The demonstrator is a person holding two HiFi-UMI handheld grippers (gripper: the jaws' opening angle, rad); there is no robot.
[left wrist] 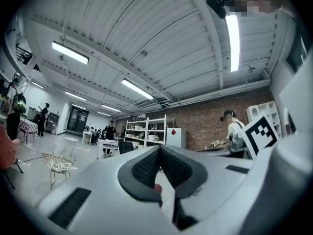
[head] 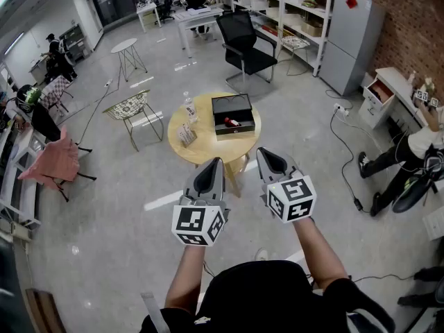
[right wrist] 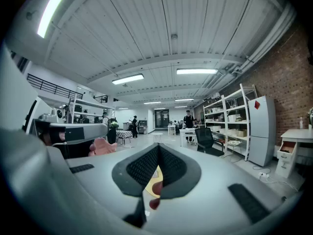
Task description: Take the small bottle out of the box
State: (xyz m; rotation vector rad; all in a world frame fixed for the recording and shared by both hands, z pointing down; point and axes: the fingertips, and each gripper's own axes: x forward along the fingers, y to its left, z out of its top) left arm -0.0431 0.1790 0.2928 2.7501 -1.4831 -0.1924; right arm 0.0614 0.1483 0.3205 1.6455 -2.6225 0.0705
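A black box point(head: 233, 114) lies open on a round yellow table point(head: 201, 148) some way ahead of me. Inside it rests a small red bottle point(head: 232, 123). My left gripper point(head: 210, 166) and right gripper point(head: 270, 157) are held side by side in the air, short of the table's near edge, pointing towards it. Both are shut with nothing between the pads. The left gripper point(left wrist: 159, 148) looks out level over the room, its tips meeting. Below the joined tips of the right gripper point(right wrist: 159, 148) a sliver of the yellow table point(right wrist: 151, 179) shows.
A clear bottle point(head: 187, 107) and a small card stand point(head: 186, 135) share the table's left side. A wire chair point(head: 130, 109) stands to the table's left and a black office chair point(head: 243, 44) behind it. A seated person point(head: 416, 151) and floor cables are at the right.
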